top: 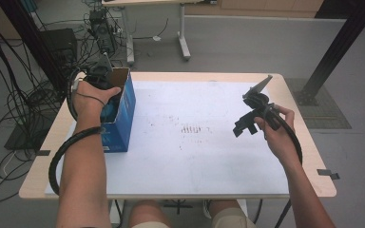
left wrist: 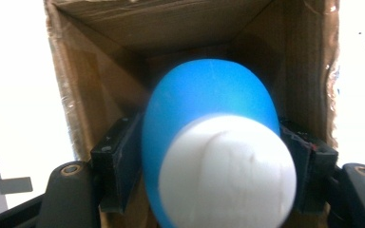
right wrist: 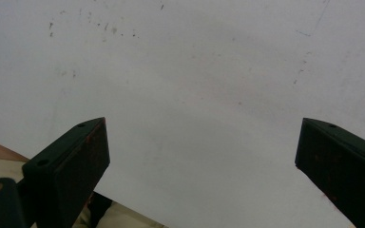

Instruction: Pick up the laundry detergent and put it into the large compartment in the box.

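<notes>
In the high view, the left gripper (top: 105, 88) reaches down into the open top of a blue cardboard box (top: 123, 114) that stands on the left part of the white table (top: 195, 152), while the right gripper (top: 249, 122) hangs above the table at the right side, well apart from the box. In the left gripper view, a blue and white object (left wrist: 214, 142), rounded like a capsule or an egg, sits between the two black jaws inside the brown inner walls of the box (left wrist: 85, 90); the jaws stand close at both sides of it, but I cannot tell if the pads are pressing on it or are just free of it. In the right gripper view, the jaws stand wide apart with nothing between them, above the bare white table (right wrist: 185, 85). I judge that the step in hand is placing the object into the box. The next move probably calls for opening the left jaws fully and lifting the gripper straight up, without touching the walls.
</notes>
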Motion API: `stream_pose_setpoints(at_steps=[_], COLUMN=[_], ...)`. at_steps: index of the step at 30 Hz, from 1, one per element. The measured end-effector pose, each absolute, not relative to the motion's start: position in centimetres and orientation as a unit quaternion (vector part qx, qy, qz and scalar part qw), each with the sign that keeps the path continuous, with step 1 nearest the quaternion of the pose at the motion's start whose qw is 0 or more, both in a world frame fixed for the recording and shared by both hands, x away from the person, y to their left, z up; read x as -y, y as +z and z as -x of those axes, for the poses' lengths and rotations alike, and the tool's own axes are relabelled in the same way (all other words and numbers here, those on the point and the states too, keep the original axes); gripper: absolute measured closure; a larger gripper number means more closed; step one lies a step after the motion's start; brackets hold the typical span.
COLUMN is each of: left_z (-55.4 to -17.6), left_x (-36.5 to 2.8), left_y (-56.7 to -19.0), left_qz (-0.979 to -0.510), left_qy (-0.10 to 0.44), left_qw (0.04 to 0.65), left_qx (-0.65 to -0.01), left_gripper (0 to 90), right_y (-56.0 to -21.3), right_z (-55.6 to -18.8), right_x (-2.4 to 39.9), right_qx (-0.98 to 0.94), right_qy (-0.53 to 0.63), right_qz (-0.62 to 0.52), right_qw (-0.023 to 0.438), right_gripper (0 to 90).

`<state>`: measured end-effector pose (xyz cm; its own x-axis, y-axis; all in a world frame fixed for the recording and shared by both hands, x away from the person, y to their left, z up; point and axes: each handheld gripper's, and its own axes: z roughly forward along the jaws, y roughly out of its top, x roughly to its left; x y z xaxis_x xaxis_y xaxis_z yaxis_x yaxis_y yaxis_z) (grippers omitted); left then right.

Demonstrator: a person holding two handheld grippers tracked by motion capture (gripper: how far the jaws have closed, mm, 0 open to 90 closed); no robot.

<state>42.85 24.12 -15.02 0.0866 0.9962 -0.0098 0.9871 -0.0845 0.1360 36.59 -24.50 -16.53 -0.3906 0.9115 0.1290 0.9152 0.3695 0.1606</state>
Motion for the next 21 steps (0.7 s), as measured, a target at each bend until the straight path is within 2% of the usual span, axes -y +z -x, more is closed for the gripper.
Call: stream_pose_setpoints(at_steps=[13, 21], left_z=[-41.9, -41.3], left_x=[-23.2, -21.1], left_y=[-11.5, -7.5], left_qz=[-0.757, -0.797], left_qy=[0.056, 0.085], left_qw=[0.043, 0.062], left_qx=[-0.65, -0.594], left_gripper=[26.5, 19.8], right_y=[-16.2, -16.1], right_z=[-36.6, -37.0], right_x=[24.2, 24.3], right_qx=[0.829, 0.828], right_qy=[-0.105, -0.105], right_qz=[0.549, 0.551], right_qw=[0.006, 0.005], right_gripper=[4.2, 4.2])
